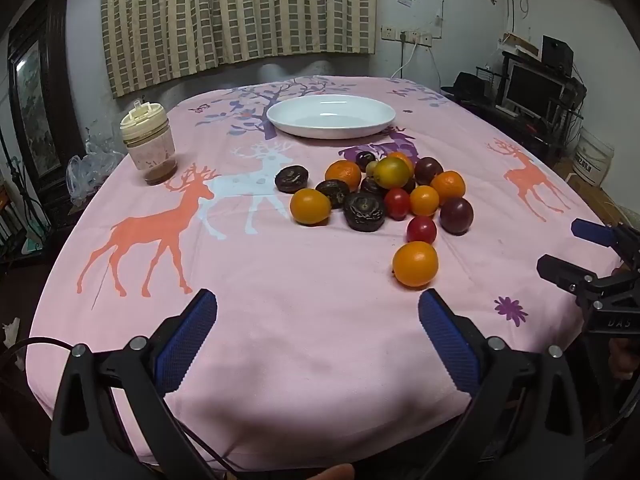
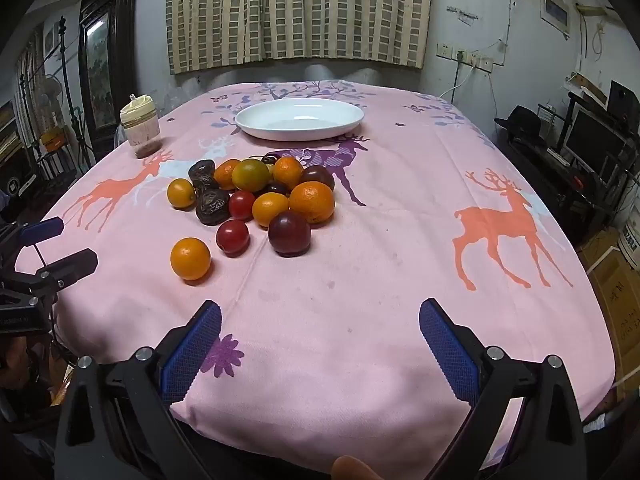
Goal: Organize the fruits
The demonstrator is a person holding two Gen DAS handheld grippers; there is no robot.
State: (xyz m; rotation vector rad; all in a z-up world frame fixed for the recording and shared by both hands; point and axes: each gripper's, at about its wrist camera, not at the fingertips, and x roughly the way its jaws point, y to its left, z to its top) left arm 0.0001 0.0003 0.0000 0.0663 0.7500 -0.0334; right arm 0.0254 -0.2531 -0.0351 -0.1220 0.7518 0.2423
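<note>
Dim indoor light falls from overhead onto the tablecloth [image 1: 320, 320], bright at the middle and greyer toward the near edge, where a broad soft shadow lies. The white plate [image 1: 384, 118] carries a pale sheen; the fruits [image 2: 256, 200] show small highlights and short shadows. Both fisheye views bow the curtain [image 2: 300, 12] and walls, with black corners. Focus is sharp, slightly soft at the rims.

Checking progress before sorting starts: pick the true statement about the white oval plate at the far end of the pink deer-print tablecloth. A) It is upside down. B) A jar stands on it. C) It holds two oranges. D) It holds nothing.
D: the white oval plate shows only bare white inside, while the fruit pile lies on the cloth in front of it.
</note>
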